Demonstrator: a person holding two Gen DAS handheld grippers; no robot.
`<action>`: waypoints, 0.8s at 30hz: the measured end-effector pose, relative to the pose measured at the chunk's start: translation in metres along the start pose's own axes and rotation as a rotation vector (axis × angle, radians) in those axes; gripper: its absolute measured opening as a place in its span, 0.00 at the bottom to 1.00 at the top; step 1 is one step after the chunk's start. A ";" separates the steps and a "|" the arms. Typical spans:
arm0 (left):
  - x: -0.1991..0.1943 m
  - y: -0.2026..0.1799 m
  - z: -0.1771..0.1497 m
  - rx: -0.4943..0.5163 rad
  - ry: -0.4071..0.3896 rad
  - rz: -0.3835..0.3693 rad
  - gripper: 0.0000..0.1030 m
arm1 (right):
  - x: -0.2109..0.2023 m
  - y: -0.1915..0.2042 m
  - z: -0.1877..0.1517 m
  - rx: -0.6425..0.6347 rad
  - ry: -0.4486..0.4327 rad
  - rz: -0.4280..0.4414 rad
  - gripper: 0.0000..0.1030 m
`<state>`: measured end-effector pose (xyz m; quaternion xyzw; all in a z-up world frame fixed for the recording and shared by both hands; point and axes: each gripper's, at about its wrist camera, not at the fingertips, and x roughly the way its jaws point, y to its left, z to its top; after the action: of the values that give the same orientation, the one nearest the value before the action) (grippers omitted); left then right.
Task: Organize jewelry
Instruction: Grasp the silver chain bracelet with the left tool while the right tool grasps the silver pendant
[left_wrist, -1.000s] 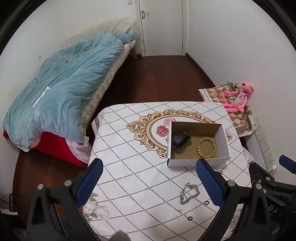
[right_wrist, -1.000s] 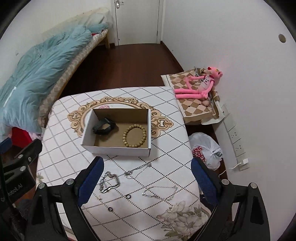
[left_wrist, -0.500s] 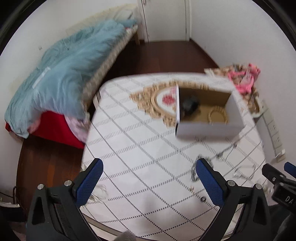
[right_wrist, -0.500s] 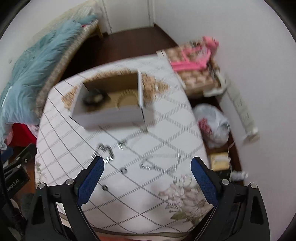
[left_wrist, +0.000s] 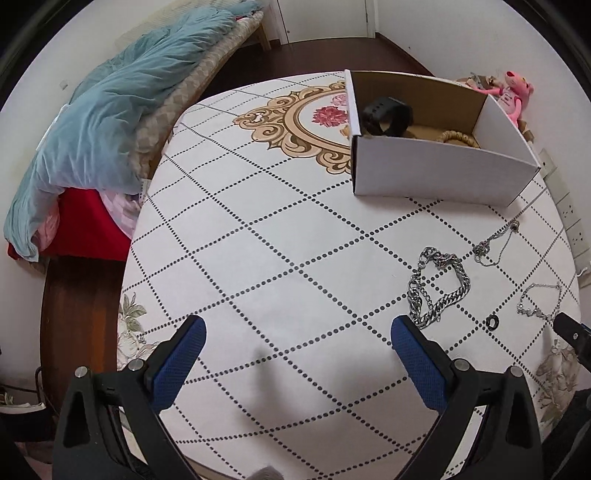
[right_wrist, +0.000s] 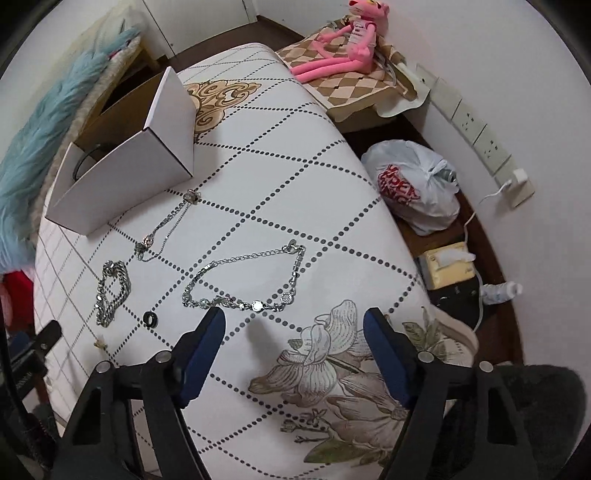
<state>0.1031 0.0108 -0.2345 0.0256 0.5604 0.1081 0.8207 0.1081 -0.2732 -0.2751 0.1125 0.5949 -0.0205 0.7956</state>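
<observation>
Right gripper (right_wrist: 293, 326): its jaws are wide apart and it holds nothing; it hangs low over the table (right_wrist: 295, 155)
Left gripper (left_wrist: 295, 339): its jaws are wide apart too, and nothing is in it
Sparkly bracelet (right_wrist: 247, 278): it lies flat on the table, just past the tips of the right gripper, a bit to that gripper's left side
Long way of the bracelet: it runs side to side across the gripper's view, so the row of shiny stones faces the gap between the jaws
Nearer gripper: the right one looks much nearer to the sparkly bracelet; the left one sees it far off by the table edge
Thick chain (left_wrist: 437, 286): it lies in a loose loop just beyond the left gripper's right finger (left_wrist: 417, 358)
Thin necklace (right_wrist: 168, 223): it stretches from beside the box corner down toward the thick chain
Small black ring (right_wrist: 149, 318): it sits on the table between the thick chain and the sparkly bracelet
Box (left_wrist: 439, 171): a white box with no lid, standing on the far part of the table
In the box: a black band (left_wrist: 388, 116) and a bead bracelet (left_wrist: 458, 137), partly hidden by the front wall
Next move, as a guess: the right gripper would go a little forward and down, then pinch the sparkly bracelet
</observation>
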 end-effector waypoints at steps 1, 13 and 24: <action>0.002 -0.001 0.000 0.001 0.002 0.000 0.99 | 0.000 0.004 -0.001 -0.018 -0.011 0.020 0.71; 0.020 -0.003 -0.001 0.029 0.031 0.005 0.99 | 0.020 0.077 -0.010 -0.327 -0.082 -0.010 0.45; 0.024 -0.014 0.015 0.037 0.036 -0.122 0.99 | 0.017 0.074 -0.008 -0.313 -0.076 0.014 0.05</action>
<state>0.1276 0.0030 -0.2527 0.0046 0.5773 0.0481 0.8151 0.1179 -0.1981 -0.2822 -0.0097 0.5595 0.0737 0.8255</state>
